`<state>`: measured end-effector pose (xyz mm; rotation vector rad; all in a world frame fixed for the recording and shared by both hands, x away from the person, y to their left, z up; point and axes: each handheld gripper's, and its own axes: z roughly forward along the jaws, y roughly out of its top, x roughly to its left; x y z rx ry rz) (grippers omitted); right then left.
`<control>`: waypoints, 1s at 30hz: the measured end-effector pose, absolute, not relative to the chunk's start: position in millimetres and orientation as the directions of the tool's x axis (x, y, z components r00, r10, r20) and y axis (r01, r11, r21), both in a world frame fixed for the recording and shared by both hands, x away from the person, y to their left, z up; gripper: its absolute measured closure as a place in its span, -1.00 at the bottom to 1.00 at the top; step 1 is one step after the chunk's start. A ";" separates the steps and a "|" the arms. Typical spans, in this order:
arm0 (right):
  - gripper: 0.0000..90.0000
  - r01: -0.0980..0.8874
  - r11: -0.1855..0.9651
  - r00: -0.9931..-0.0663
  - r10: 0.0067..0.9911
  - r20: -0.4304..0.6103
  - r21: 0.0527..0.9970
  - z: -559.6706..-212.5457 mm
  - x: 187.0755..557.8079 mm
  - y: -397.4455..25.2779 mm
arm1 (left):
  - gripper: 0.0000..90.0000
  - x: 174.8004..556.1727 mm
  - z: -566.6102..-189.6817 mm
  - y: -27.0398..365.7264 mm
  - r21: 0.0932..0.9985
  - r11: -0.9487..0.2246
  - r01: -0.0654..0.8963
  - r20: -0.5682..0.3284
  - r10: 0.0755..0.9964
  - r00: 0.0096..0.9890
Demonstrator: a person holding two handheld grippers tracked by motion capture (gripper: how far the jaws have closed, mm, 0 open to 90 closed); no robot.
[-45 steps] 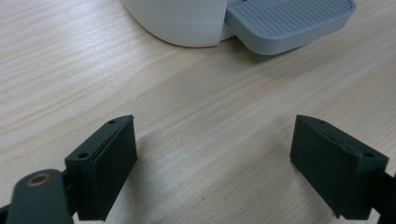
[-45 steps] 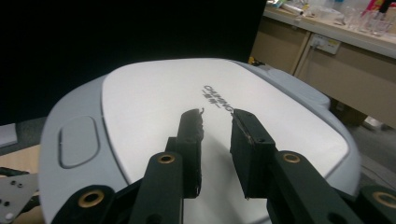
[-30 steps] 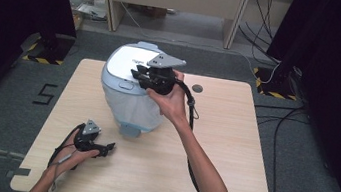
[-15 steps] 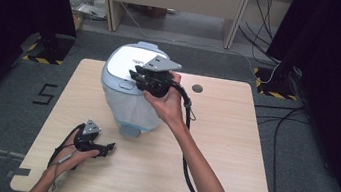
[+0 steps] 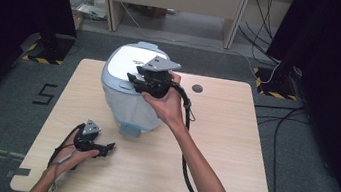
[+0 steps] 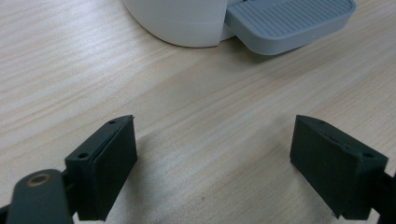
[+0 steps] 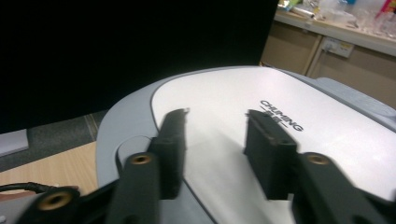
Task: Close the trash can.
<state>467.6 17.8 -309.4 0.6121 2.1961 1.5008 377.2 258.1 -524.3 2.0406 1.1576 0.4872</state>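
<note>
The left gripper (image 5: 100,147) lay low on the table (image 5: 231,150) at about 7 o'clock, its jaws wide apart. Farther, at 11 o'clock, the pedal bin (image 5: 130,95) stood; the right gripper (image 7: 215,140) hovered over its lid (image 7: 280,107), jaws partly apart, holding nothing.

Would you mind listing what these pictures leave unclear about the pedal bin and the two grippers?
- High view: the right gripper covers part of the bin lid; contact cannot be told.
- Right gripper view: motion blur softens the jaws over the lid; whether they touch it is unclear.
- Left gripper view: the pedal and bin base are cut off by the top edge.
- High view: the left gripper is too small to judge its jaws.
</note>
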 end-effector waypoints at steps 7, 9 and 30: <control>-0.18 0.158 0.243 -0.787 0.617 -0.026 0.957 -301.9 466.2 4.8 | -0.69 377.2 -524.5 258.1 0.750 -0.329 0.574 -0.026 0.852 0.523; -0.21 0.161 0.231 -0.780 0.626 -0.020 0.959 -299.8 466.6 -0.6 | -0.69 377.2 -524.5 258.0 0.749 -0.329 0.574 -0.026 0.852 0.523; -0.25 0.216 0.183 -0.701 0.713 0.022 0.959 -307.2 466.6 -58.7 | -0.70 377.5 -524.7 257.8 0.751 -0.326 0.574 -0.027 0.853 0.521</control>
